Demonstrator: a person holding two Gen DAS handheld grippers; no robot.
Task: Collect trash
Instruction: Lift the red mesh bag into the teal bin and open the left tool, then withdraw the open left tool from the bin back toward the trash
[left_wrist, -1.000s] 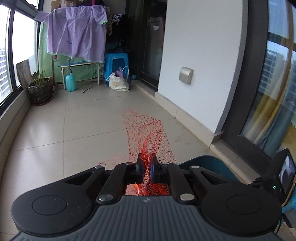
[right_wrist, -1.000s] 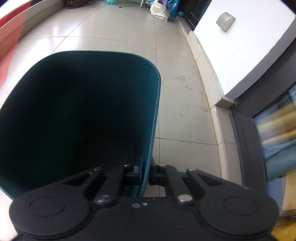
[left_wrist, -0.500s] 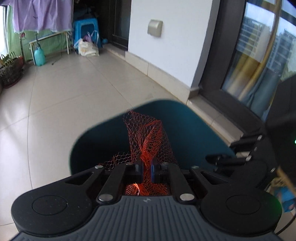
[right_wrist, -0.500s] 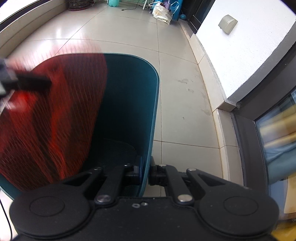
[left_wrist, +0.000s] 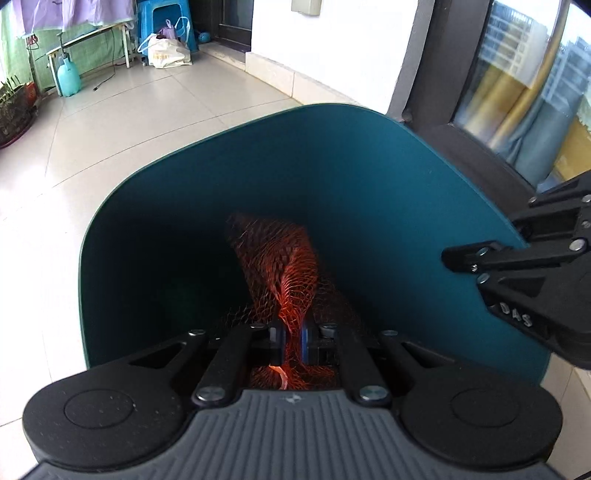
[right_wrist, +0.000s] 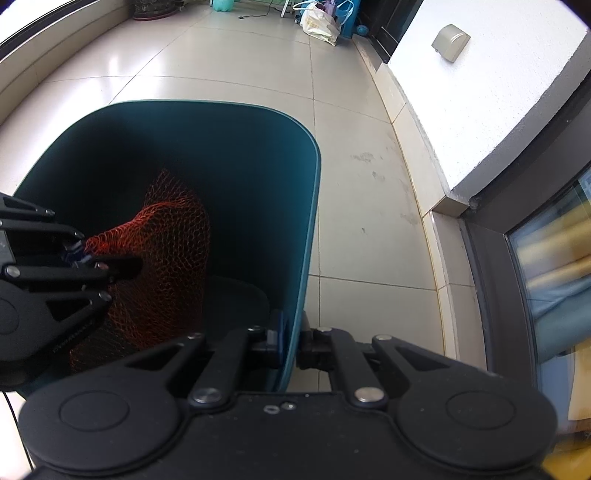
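Observation:
A red mesh net bag (left_wrist: 284, 266) hangs inside the dark teal bin (left_wrist: 369, 177), pinched between the pads of my left gripper (left_wrist: 291, 341), which is shut on it. The right wrist view shows the same net bag (right_wrist: 173, 254) draped down into the bin (right_wrist: 258, 155), with the left gripper (right_wrist: 79, 254) coming in from the left. My right gripper (right_wrist: 291, 345) is shut on the bin's right wall, one finger inside and one outside. The bin's floor is dark and mostly hidden.
Pale floor tiles (right_wrist: 351, 206) surround the bin. A white wall (right_wrist: 480, 110) and a dark window frame (right_wrist: 491, 295) run along the right. At the far end stand a white plastic bag (left_wrist: 166, 55), a blue stool (left_wrist: 162, 14), a teal spray bottle (left_wrist: 68, 77) and a potted plant (left_wrist: 13, 110).
My left gripper has come down with the net bag, from above the floor beside the bin to inside the bin's mouth. The right gripper has kept its hold on the bin wall.

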